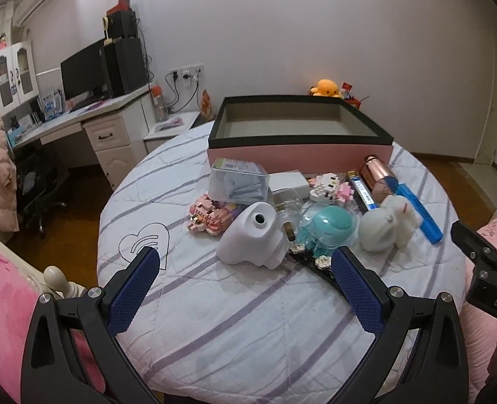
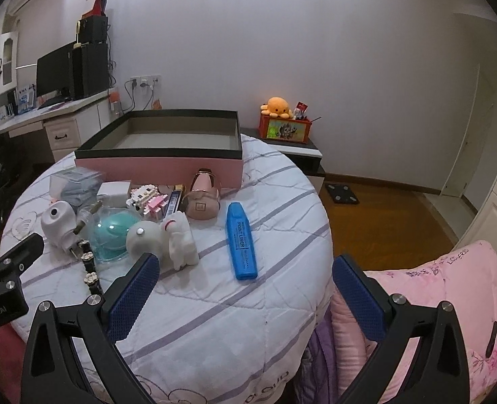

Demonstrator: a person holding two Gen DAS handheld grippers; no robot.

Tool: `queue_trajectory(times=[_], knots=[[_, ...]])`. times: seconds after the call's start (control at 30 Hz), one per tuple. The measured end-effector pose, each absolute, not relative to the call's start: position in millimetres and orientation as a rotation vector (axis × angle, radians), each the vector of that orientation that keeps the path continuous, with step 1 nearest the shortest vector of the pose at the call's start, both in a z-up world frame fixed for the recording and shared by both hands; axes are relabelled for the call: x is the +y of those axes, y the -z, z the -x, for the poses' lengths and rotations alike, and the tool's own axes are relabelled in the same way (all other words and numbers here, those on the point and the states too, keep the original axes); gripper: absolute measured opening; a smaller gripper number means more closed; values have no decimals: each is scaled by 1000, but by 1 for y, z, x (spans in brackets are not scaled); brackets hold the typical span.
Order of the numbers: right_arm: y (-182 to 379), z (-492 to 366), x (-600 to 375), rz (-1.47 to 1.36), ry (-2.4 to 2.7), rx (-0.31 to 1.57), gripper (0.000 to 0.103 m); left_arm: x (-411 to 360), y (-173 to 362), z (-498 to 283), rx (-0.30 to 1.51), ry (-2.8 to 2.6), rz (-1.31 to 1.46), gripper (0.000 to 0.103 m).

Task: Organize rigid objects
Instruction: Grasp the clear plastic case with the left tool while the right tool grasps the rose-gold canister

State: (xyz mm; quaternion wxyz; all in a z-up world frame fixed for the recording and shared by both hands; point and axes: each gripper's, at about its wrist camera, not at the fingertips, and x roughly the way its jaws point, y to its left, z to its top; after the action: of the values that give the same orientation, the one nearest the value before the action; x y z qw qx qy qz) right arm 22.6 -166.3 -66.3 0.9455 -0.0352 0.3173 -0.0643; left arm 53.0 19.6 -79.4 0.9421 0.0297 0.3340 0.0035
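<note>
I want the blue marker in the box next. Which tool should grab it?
Probably the right tool: the blue marker lies just ahead of its open fingers, nothing between. The left tool faces the white holder.

Left gripper (image 1: 245, 269) jaws spread wide, holding nothing, hovering over the striped quilt (image 1: 248, 320) just short of the white plug-in device (image 1: 248, 239). Behind it: teal globe (image 1: 326, 229), white unicorn figure (image 1: 388, 225), blue highlighter (image 1: 420, 213), pink block model (image 1: 211, 213), clear plastic box (image 1: 238, 178). Pink open box with black rim (image 1: 299, 149) sits at the far side; right gripper's body (image 1: 487, 262) shows at the frame's right edge.
</note>
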Motion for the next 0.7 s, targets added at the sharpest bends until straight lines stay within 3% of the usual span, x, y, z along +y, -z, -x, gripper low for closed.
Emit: queue_trajectory(times=[0.47,0.7], knots=[[54,-89,-180,70,150,657,103,15,65,-120,692,-50,-101,103],[56,-138,-174,99,125,701,103,22,68,-174,796,-46,-109,103]])
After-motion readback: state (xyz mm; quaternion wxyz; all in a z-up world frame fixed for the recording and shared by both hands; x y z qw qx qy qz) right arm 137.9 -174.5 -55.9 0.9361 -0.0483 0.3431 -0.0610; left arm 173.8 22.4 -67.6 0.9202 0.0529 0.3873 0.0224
